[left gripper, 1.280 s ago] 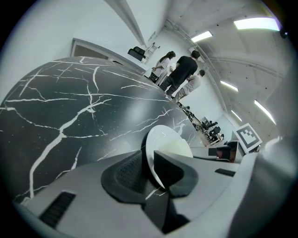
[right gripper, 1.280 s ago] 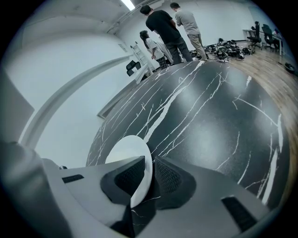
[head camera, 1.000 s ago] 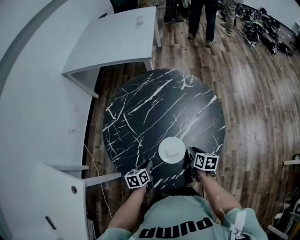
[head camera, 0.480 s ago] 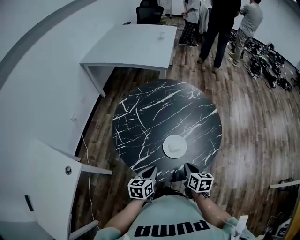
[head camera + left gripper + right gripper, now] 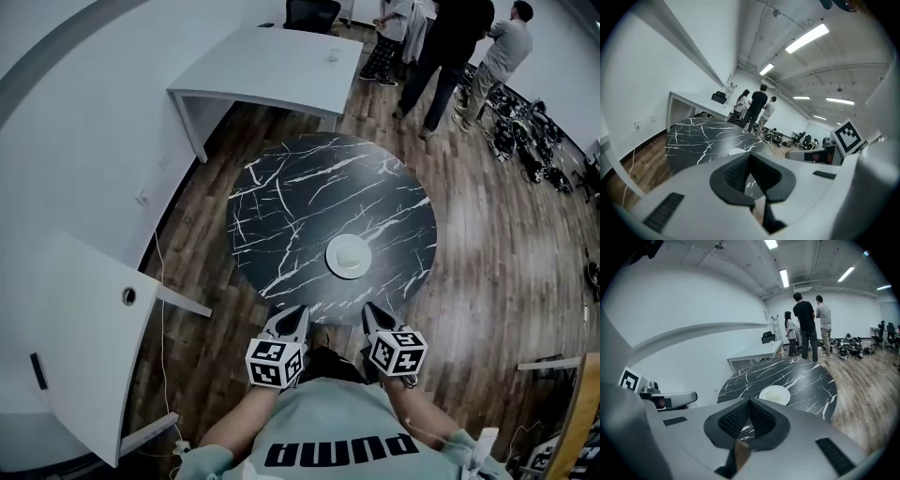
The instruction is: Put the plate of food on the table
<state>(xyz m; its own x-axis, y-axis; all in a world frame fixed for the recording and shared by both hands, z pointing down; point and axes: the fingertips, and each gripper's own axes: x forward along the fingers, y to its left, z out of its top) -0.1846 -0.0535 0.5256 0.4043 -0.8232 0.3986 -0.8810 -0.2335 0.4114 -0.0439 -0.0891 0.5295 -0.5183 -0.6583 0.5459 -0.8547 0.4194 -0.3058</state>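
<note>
A white plate [image 5: 348, 256] with pale food on it rests on the round black marble table [image 5: 300, 197], toward the near side. It appears too in the left gripper view as the plate [image 5: 737, 151] and in the right gripper view as the plate [image 5: 775, 394]. My left gripper [image 5: 292, 319] and right gripper [image 5: 373, 316] hang side by side just off the table's near edge, close to my body, apart from the plate. Both are shut with nothing between the jaws, left gripper [image 5: 749, 157] and right gripper [image 5: 750, 403].
A white desk [image 5: 272, 61] stands beyond the table with a black chair [image 5: 309, 14] behind it. Several people [image 5: 441, 47] stand at the back right near a pile of gear [image 5: 530, 141] on the wooden floor. A white counter [image 5: 75, 347] is at my left.
Both grippers have drawn back from beside the plate to off the table's near edge. The plate stays on the table, and the view has pulled away from it.
</note>
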